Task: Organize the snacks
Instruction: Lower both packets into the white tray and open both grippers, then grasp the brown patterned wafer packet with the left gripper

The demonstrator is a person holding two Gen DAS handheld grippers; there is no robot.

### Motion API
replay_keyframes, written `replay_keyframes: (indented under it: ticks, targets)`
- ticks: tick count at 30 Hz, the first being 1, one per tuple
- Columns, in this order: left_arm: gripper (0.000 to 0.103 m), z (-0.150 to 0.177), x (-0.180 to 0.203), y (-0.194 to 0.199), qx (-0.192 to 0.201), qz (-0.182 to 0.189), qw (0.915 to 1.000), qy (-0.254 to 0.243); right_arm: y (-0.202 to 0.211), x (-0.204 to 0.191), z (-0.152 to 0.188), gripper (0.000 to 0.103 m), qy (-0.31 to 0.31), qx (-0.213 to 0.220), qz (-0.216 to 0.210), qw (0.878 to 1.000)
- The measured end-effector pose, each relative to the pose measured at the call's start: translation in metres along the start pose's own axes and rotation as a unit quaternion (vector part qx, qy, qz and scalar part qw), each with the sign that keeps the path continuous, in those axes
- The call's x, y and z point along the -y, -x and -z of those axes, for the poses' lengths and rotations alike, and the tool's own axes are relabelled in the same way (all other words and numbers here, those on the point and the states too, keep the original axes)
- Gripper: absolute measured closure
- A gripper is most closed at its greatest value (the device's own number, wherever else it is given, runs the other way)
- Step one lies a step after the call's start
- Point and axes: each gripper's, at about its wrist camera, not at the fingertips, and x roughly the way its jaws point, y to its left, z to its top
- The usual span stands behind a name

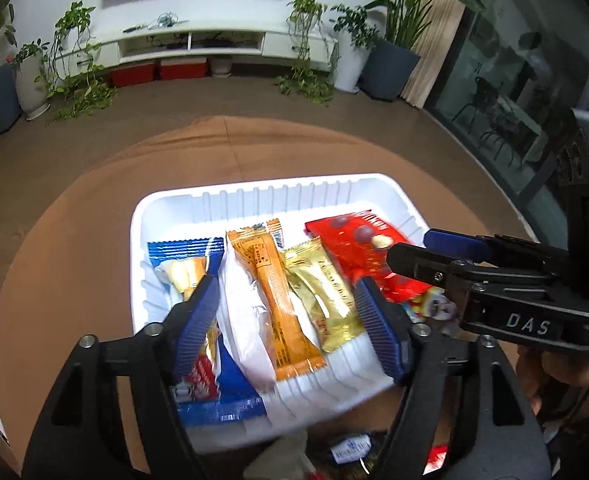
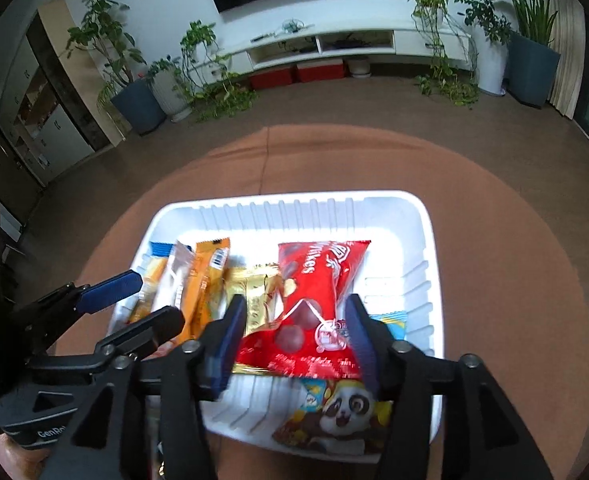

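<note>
A white ribbed tray [image 1: 254, 188] [image 2: 426, 240] sits on a round brown table and holds several snack packs. In the left wrist view a blue pack [image 1: 182, 252], a white pack [image 1: 242, 304], an orange bar [image 1: 272, 276], a gold pack [image 1: 326, 292] and a red bag [image 1: 354, 248] lie side by side. My left gripper [image 1: 286, 312] is open and hovers over the white, orange and gold packs, holding nothing. My right gripper [image 2: 294, 328] is open above the red bag [image 2: 314, 276], its jaws on either side without gripping it. A panda-print pack [image 2: 342, 412] lies near the tray's front edge.
The right gripper shows in the left wrist view [image 1: 426, 252], close beside the left one. Loose wrappers [image 1: 350, 452] lie on the table in front of the tray. The brown table [image 2: 514, 240] surrounds the tray. Potted plants and a white TV unit stand far behind.
</note>
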Motion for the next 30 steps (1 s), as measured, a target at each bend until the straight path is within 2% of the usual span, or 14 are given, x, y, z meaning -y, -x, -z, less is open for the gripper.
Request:
replay_keyframes:
  ticks: [2, 4, 6, 7, 11, 16, 18, 21, 22, 24, 28, 30]
  targets:
    - [0.023, 0.005, 0.0, 0.019, 0.01, 0.002, 0.9999, 0.0, 0.017, -0.001, 0.003, 0.029, -0.004, 0.016, -0.012, 1.0]
    - [0.009, 0.009, -0.001, 0.038, 0.019, 0.011, 0.9998, 0.002, 0.037, -0.001, 0.008, 0.018, -0.01, 0.035, -0.031, 0.999]
    - [0.0, 0.016, -0.005, 0.063, 0.029, 0.011, 0.9995, 0.003, 0.059, 0.0, 0.017, 0.006, -0.017, 0.054, -0.053, 0.997]
    - [0.0, 0.021, -0.008, 0.074, 0.035, 0.011, 0.9993, 0.003, 0.068, 0.001, 0.023, 0.005, -0.02, 0.062, -0.064, 0.996]
    - [0.0, 0.053, -0.017, 0.119, 0.045, 0.018, 0.9988, 0.001, 0.102, 0.006, 0.055, 0.003, -0.037, 0.072, -0.109, 0.991]
    - [0.0, 0.106, -0.028, 0.155, 0.044, 0.0, 0.999, -0.008, 0.135, 0.005, 0.107, 0.003, -0.044, 0.082, -0.121, 0.988]
    - [0.0, 0.13, -0.035, 0.157, 0.024, -0.017, 0.9996, 0.006, 0.143, 0.008, 0.127, 0.003, -0.046, 0.085, -0.115, 0.989]
    - [0.0, 0.162, -0.049, 0.15, -0.009, -0.035, 0.9966, 0.074, 0.153, 0.008, 0.158, 0.004, -0.057, 0.093, -0.104, 0.989]
    - [0.0, 0.166, -0.05, 0.147, -0.013, -0.034, 0.9958, 0.084, 0.155, 0.007, 0.169, 0.004, -0.058, 0.091, -0.103, 0.989]
    - [0.0, 0.178, -0.052, 0.138, -0.029, -0.057, 0.9929, 0.1, 0.158, 0.003, 0.185, 0.004, -0.057, 0.088, -0.1, 0.99]
    - [0.0, 0.176, -0.054, 0.128, -0.023, -0.076, 0.9901, 0.116, 0.16, -0.002, 0.203, 0.004, -0.053, 0.078, -0.093, 0.991]
    - [0.0, 0.169, -0.062, 0.124, -0.014, -0.079, 0.9869, 0.14, 0.16, -0.001, 0.205, 0.006, -0.056, 0.074, -0.094, 0.991]
